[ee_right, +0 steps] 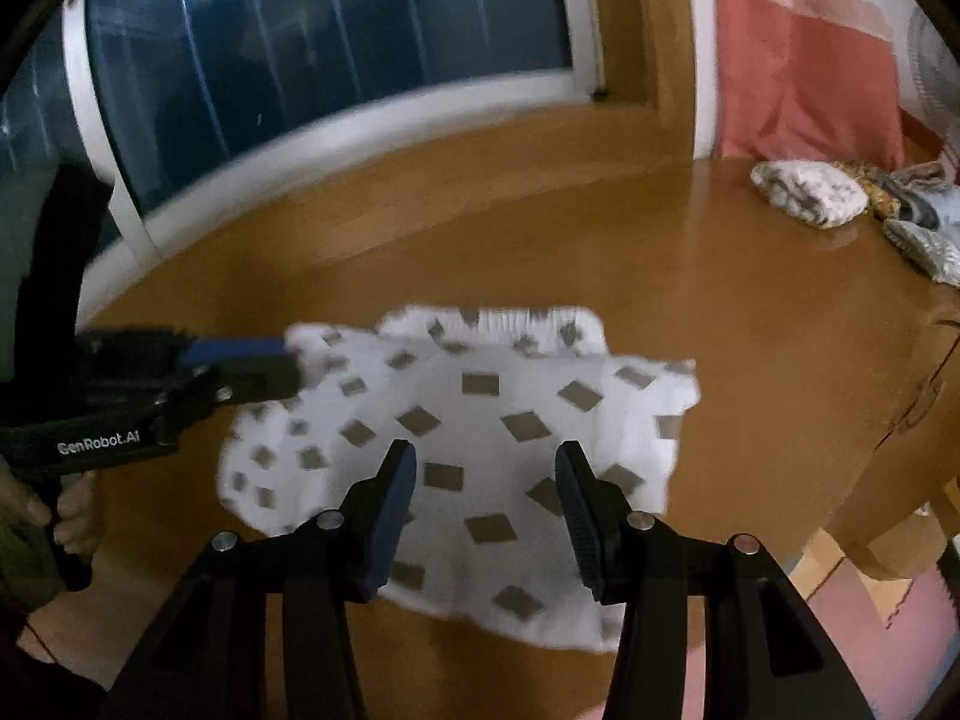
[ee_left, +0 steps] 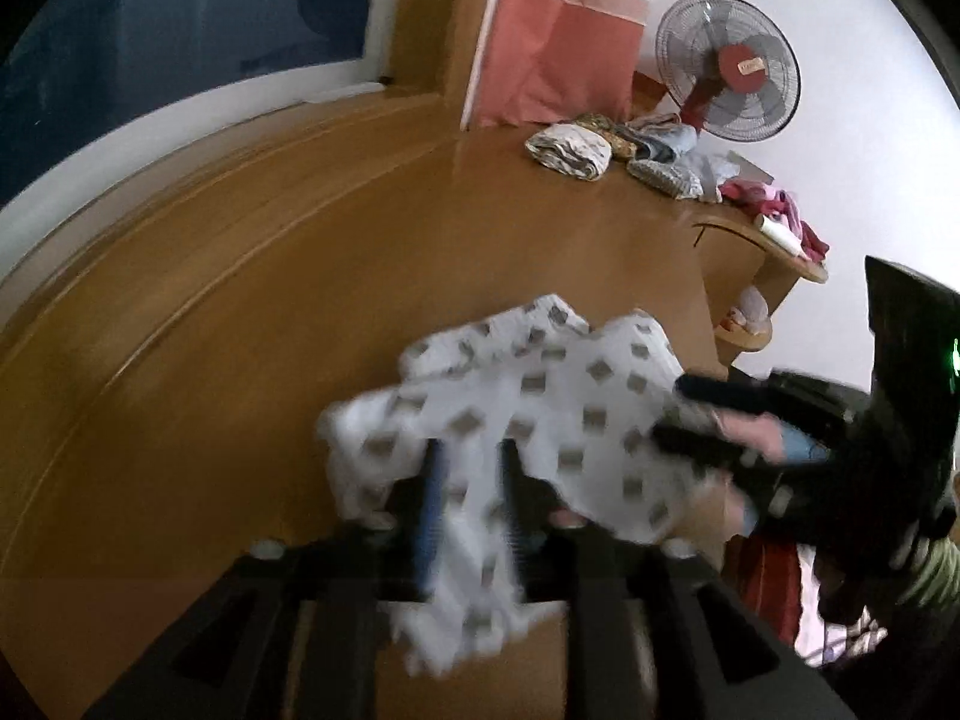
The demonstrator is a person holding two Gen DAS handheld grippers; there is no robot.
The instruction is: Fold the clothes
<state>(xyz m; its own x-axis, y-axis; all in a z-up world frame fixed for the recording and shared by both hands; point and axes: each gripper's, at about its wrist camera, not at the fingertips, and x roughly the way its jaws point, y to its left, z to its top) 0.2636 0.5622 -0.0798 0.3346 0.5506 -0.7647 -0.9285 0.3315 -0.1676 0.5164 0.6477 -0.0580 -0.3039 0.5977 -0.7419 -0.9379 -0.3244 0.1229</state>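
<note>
A white garment with grey-brown squares (ee_left: 528, 414) lies bunched near the front of the wooden table (ee_left: 300, 276). My left gripper (ee_left: 471, 456) is shut on a fold of it, cloth hanging between the fingers. In the right wrist view the same garment (ee_right: 480, 438) spreads below my right gripper (ee_right: 486, 462), whose jaws stand wide apart above the cloth without holding it. The left gripper (ee_right: 288, 366) comes in from the left there, pinching the garment's left edge. The right gripper (ee_left: 678, 414) shows at the garment's right edge in the left wrist view.
A pile of folded and loose clothes (ee_left: 636, 156) sits at the table's far right corner, also seen in the right wrist view (ee_right: 810, 192). A standing fan (ee_left: 729, 66) and a pink curtain (ee_left: 552, 42) are behind it. A window (ee_right: 330, 42) runs along the far side.
</note>
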